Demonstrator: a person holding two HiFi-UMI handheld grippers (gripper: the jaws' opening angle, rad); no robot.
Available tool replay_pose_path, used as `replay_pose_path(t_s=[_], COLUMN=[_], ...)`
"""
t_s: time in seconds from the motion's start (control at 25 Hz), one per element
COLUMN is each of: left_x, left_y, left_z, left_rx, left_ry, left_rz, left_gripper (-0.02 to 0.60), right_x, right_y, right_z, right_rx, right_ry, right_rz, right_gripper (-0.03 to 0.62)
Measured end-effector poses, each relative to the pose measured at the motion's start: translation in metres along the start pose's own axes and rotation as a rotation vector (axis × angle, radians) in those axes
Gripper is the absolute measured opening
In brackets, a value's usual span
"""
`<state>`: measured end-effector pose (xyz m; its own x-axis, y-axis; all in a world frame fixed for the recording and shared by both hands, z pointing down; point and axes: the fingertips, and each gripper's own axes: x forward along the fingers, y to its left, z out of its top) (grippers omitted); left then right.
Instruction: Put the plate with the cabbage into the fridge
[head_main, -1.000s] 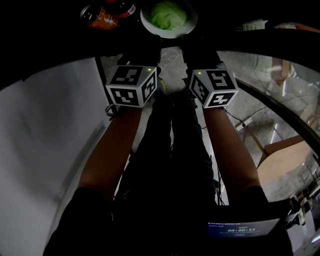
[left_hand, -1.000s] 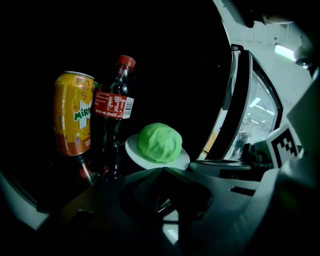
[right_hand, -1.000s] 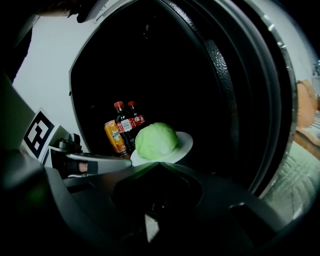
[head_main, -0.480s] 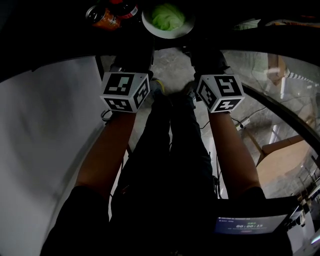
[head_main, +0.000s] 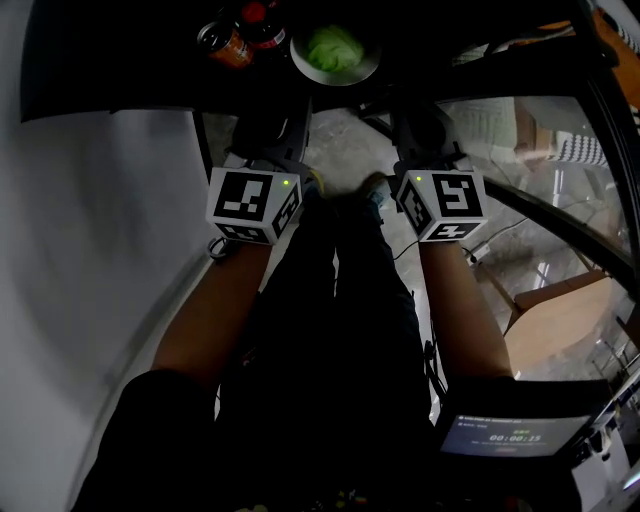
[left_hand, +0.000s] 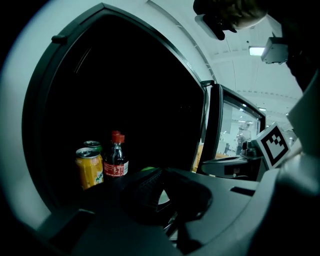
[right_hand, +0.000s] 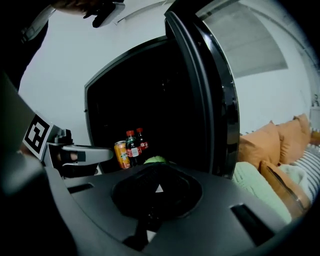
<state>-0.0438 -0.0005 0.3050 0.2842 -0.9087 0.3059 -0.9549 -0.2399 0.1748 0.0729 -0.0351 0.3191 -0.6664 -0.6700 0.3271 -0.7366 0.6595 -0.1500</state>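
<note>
The white plate (head_main: 335, 74) with the green cabbage (head_main: 333, 45) rests inside the dark fridge, at the top of the head view. My left gripper (head_main: 290, 120) and right gripper (head_main: 405, 120) hang side by side in front of the fridge opening, a short way back from the plate's rim. Each shows a narrow gap between its dark jaws with nothing in it. The left gripper view looks past my left gripper (left_hand: 162, 197) to a sliver of cabbage (left_hand: 147, 170). The right gripper view shows the cabbage (right_hand: 155, 160) beyond my right gripper (right_hand: 159, 189).
An orange can (head_main: 228, 45) and dark bottles (head_main: 262, 25) stand left of the plate in the fridge. The open fridge door (right_hand: 210, 100) stands on the right, with orange cushions (right_hand: 270, 145) behind it. A wooden piece of furniture (head_main: 560, 320) is at the right.
Both grippers have drawn back from the plate, which stays inside the fridge. The plate now looks smaller and farther off in the head view.
</note>
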Motion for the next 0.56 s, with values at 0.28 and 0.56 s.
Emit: replay_pose_path(t_s=[0.28,0.56], left_x=[-0.024,-0.041], left_y=[-0.006,-0.009], left_z=[0.039,0.066], left_rx=[0.017,0.037], left_ry=[-0.068,-0.100], left_rz=[0.004,0.007], left_gripper=[0.003,0.003], right_x=[-0.023,-0.037], right_y=[0.017,0.030], right_z=[0.026,0.044], right_rx=[0.003,-0.028], right_ry=[-0.037,-0.050], right_rz=[-0.004,0.021], right_gripper=[0.005,0.005])
